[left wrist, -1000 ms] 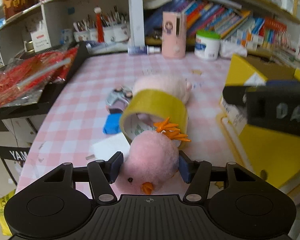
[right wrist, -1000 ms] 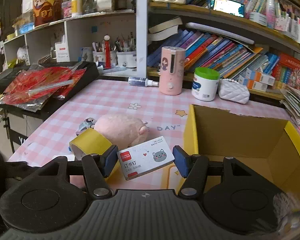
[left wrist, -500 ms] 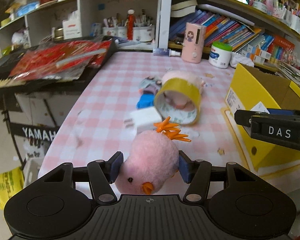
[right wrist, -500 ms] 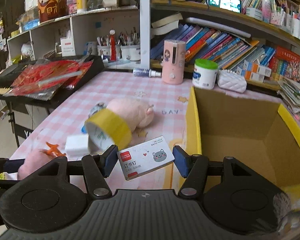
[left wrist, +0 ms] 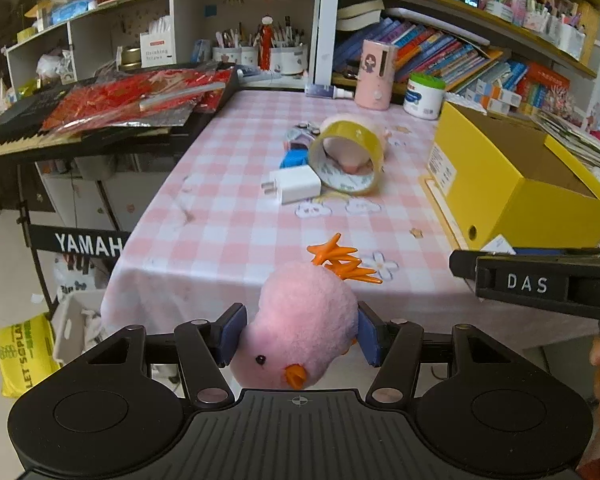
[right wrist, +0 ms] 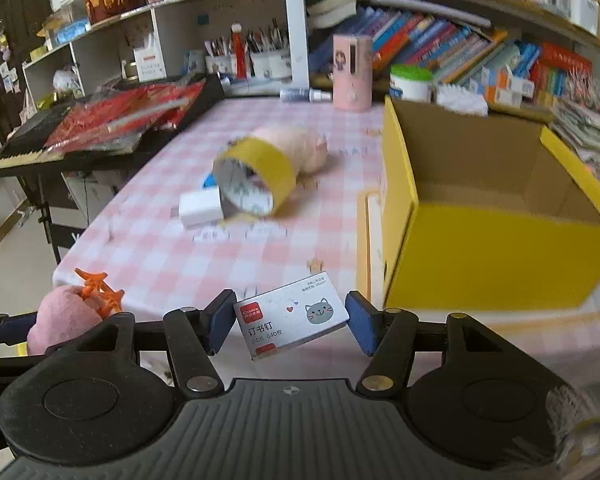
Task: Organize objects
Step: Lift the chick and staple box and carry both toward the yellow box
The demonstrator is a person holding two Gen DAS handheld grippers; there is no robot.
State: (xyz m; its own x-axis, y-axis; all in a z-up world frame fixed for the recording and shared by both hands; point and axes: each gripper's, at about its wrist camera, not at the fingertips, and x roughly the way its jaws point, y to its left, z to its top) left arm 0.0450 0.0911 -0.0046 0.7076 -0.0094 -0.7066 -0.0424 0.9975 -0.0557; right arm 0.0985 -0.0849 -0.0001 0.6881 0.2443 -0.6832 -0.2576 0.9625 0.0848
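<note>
My left gripper [left wrist: 299, 330] is shut on a pink plush chick [left wrist: 300, 320] with orange feet, held in the air off the table's near edge. The chick also shows in the right wrist view [right wrist: 66, 312]. My right gripper [right wrist: 291, 322] is shut on a small white staple box [right wrist: 291, 320] with a cat face, held above the table's front edge, left of the open yellow cardboard box [right wrist: 492, 240]. The yellow box also shows at the right in the left wrist view [left wrist: 516, 184]. The right gripper's side [left wrist: 540, 284] crosses that view.
On the pink checked table [left wrist: 228, 220] lie a yellow tape roll [left wrist: 348, 156], a white charger [left wrist: 294, 185], a blue item [left wrist: 294, 159] and a pink plush [right wrist: 296, 146]. A keyboard with red packets [left wrist: 112, 108] stands left. Shelves with books stand behind.
Both grippers have pulled back from the table toward its near edge, each still holding its object. The table objects now look farther away.
</note>
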